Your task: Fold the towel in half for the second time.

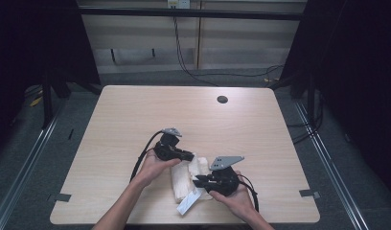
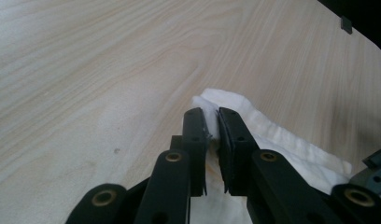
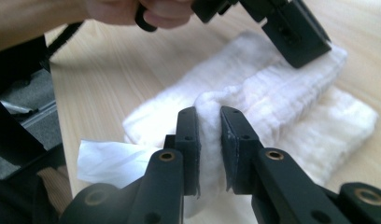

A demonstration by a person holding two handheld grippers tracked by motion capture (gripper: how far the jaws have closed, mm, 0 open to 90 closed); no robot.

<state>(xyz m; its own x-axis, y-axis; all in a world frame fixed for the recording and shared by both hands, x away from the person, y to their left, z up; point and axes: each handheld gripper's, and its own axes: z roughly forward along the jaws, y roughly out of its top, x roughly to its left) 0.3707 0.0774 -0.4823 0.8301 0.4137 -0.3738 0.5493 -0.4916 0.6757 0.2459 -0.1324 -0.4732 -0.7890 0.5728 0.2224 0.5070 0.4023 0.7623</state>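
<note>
Close to the near edge of the pale wooden desk (image 1: 136, 115), a little right of its middle, lies a folded white terry towel (image 1: 184, 179) with a thin white paper label (image 1: 188, 205) sticking out of its nearest end. The right claw (image 1: 197, 182), held in the person's right hand (image 1: 236, 199), points left across the towel; in the right gripper view its black jaws stand narrow with a raised fold of the cloth pinched between them (image 3: 208, 135), the pads pressing on it. Just beyond, the left claw (image 1: 189, 156), held in the left hand (image 1: 153, 168), reaches onto the towel's far end; its jaws are likewise narrow, gripping a bunched corner of the towel (image 2: 212, 119). A round dark hole (image 1: 222, 99) sits near the desk's far edge.
</note>
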